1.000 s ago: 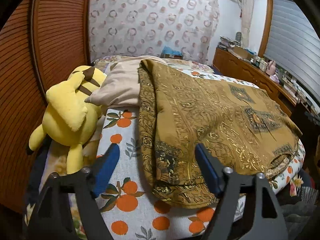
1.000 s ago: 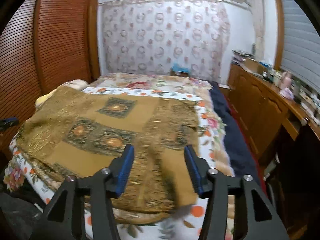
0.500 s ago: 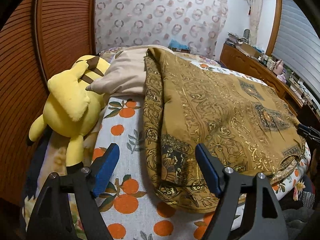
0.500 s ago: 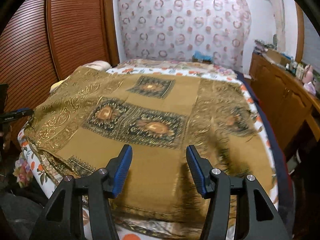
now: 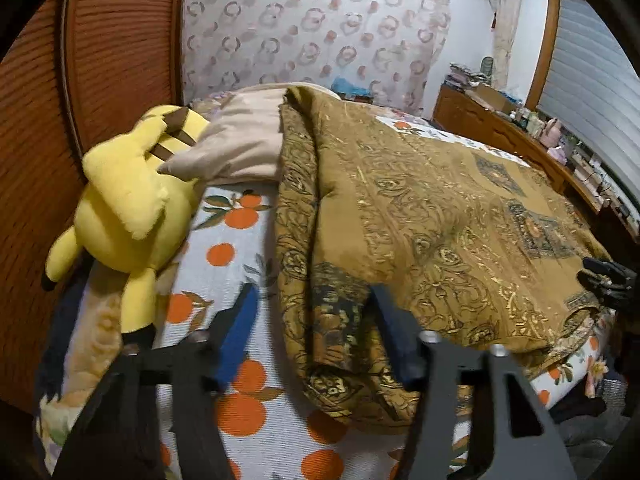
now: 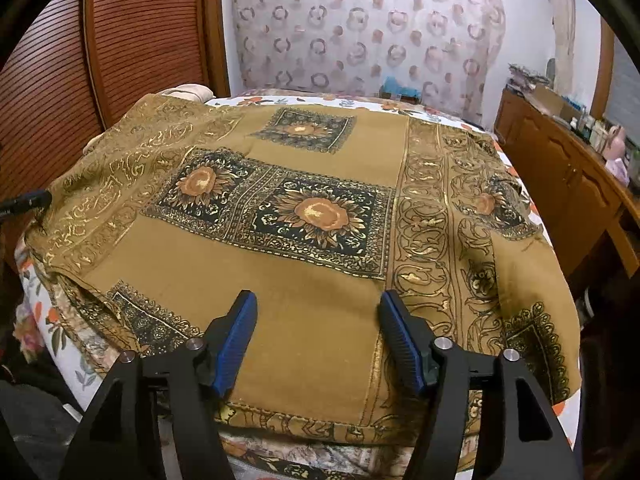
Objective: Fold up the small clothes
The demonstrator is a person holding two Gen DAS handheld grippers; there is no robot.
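Note:
A brown cloth (image 5: 440, 216) with gold and dark sunflower patterns (image 6: 316, 216) lies spread in layers over the bed. My left gripper (image 5: 312, 292) is at the cloth's left front corner. Its jaws are closing with the folded cloth edge between them, and the left pad (image 5: 240, 324) still stands off the fabric. My right gripper (image 6: 316, 300) hovers low over the cloth's front edge, its jaws opening and holding nothing. Each gripper also shows at the rim of the other's view: the right gripper (image 5: 604, 276) and the left gripper (image 6: 28, 202).
A yellow plush toy (image 5: 128, 200) and a beige pillow (image 5: 240, 148) lie at the left of the orange-print bedsheet (image 5: 228, 264). A wooden slatted door (image 6: 140, 40) stands on the left. A cluttered wooden dresser (image 6: 568, 168) runs along the right.
The left jaws have narrowed around the cloth's edge. My right gripper has come forward and lower over the cloth, its jaws wider, and the cloth now lies flat under it.

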